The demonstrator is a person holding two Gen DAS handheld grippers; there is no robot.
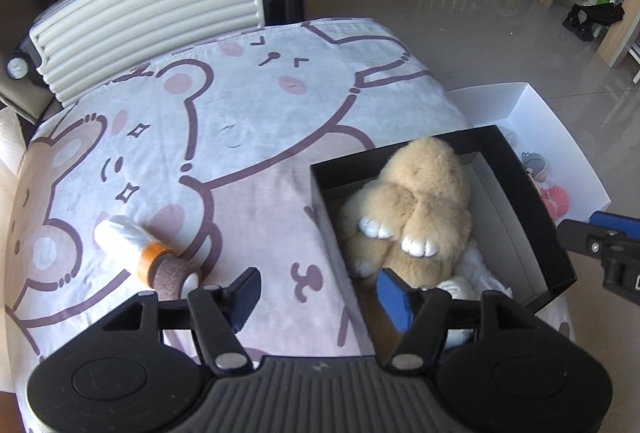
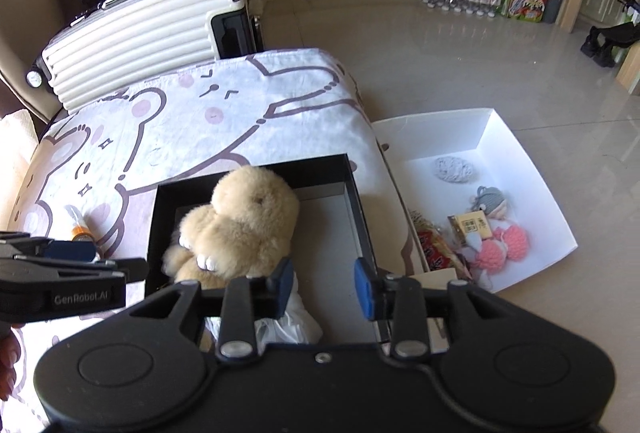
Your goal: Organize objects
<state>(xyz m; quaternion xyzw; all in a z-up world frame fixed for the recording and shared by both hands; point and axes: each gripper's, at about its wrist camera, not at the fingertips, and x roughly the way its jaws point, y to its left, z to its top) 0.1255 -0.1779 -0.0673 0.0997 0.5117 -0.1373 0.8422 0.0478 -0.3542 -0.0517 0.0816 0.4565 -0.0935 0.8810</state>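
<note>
Pale glossy floor tiles surround a low surface draped in a cartoon-bear blanket point(image 1: 248, 105); a cream ribbed suitcase point(image 1: 160, 13) stands behind it at the far left. On the blanket's left part lies a small bottle point(image 1: 136, 249) with an orange band, on its side, near your left gripper point(image 1: 320, 293). That gripper hovers with its jaws well apart and nothing between them: one finger over the blanket, the other over the near edge of the black box point(image 2: 352, 189). The box sits on the blanket's right part and holds a tan plush rabbit point(image 2: 244, 221), resting on white crumpled material. Your right gripper point(image 2: 326, 285) hangs above the box's near end, jaws partly open and empty. Farther right, on the floor, a white tray point(image 2: 532, 185) holds a grey knitted doll point(image 2: 490, 199), pink pompoms point(image 2: 504, 247) and a small carton point(image 2: 470, 227).
</note>
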